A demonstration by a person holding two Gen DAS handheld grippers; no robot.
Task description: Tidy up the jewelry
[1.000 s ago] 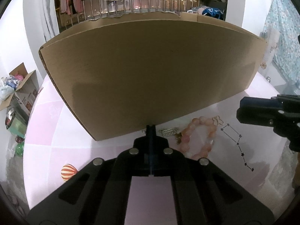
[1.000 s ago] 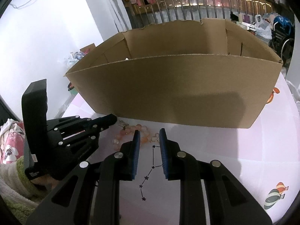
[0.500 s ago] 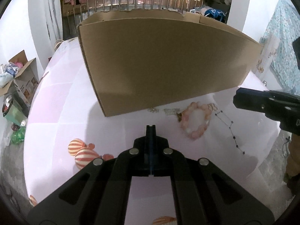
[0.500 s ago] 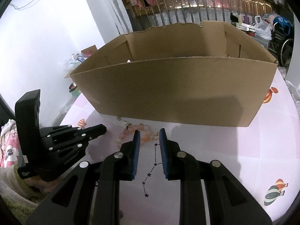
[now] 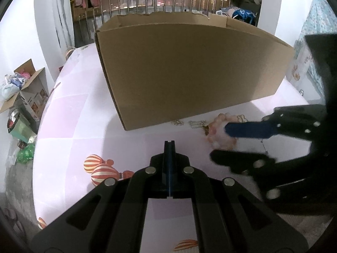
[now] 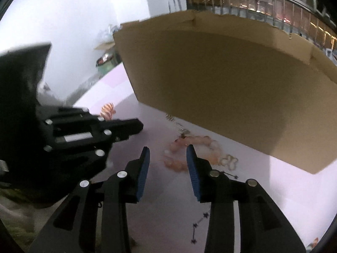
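A big brown cardboard box (image 5: 189, 71) stands on a pale pink table cloth (image 5: 84, 126) with striped hot-air balloon pictures (image 5: 99, 168) printed on it. The box takes up the far part of the table.

A round bracelet of pink beads (image 6: 189, 151) lies flat on the cloth just in front of the box's near wall. Beside it, closer to the box, lie small silver metal pieces (image 5: 197, 124), too tiny to tell what they are. A thin dark chain with little stars (image 6: 200, 219) lies on the cloth nearer to the table's front edge.

The right gripper (image 6: 168, 156), black with blue pads, points down at the pink bracelet. Its jaws are opening, and the bracelet shows in the gap between them, but the pads do not press on it. This part of the picture is blurry.

The left gripper (image 5: 169, 145) is closed tight with nothing in it. It hangs over bare cloth, near the box's corner and well apart from the bracelet.
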